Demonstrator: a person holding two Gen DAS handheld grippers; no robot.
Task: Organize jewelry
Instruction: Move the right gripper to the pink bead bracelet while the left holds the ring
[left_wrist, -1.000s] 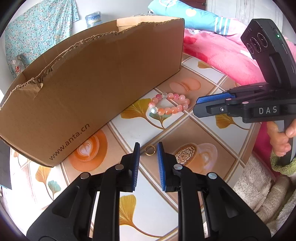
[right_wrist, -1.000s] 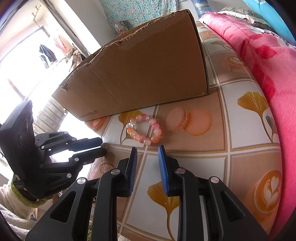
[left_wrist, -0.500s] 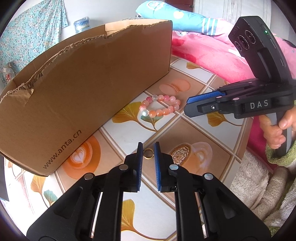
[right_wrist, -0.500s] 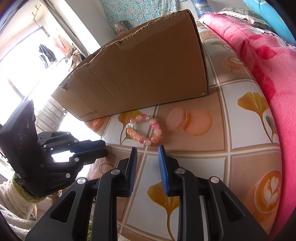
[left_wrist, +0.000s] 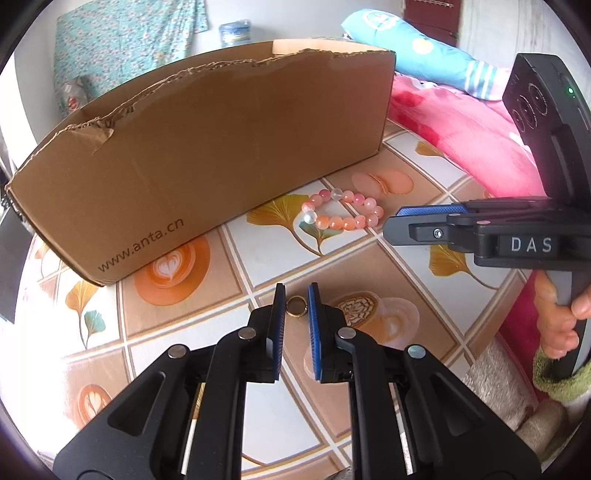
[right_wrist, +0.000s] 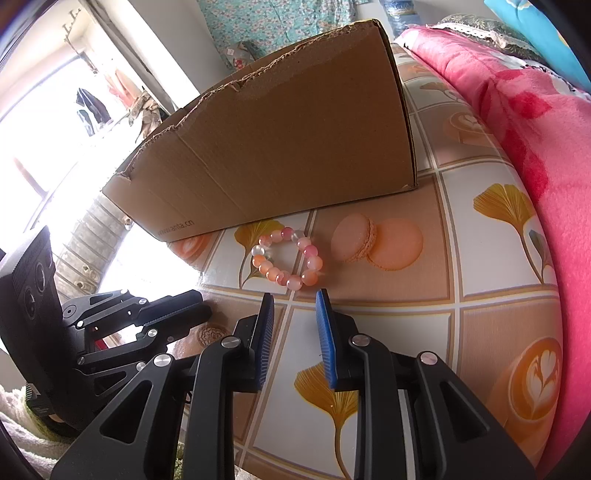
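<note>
A small gold ring (left_wrist: 297, 307) lies on the patterned tablecloth between the blue pads of my left gripper (left_wrist: 296, 295), which has narrowed around it; I cannot tell if the pads touch it. A pink and orange bead bracelet (left_wrist: 341, 215) lies beyond, near the cardboard box (left_wrist: 207, 155). It also shows in the right wrist view (right_wrist: 287, 262), just ahead of my right gripper (right_wrist: 294, 299), which is open and empty. The right gripper shows in the left wrist view (left_wrist: 417, 219), just right of the bracelet. The left gripper shows low at left in the right wrist view (right_wrist: 177, 314).
The open cardboard box (right_wrist: 288, 147) stands along the far side of the table. A pink blanket (right_wrist: 535, 129) borders the table's right side. A beige fuzzy cloth (left_wrist: 517, 406) lies at the near right edge.
My left gripper has moved forward over the ring and its jaws have narrowed around it. The right gripper has barely moved.
</note>
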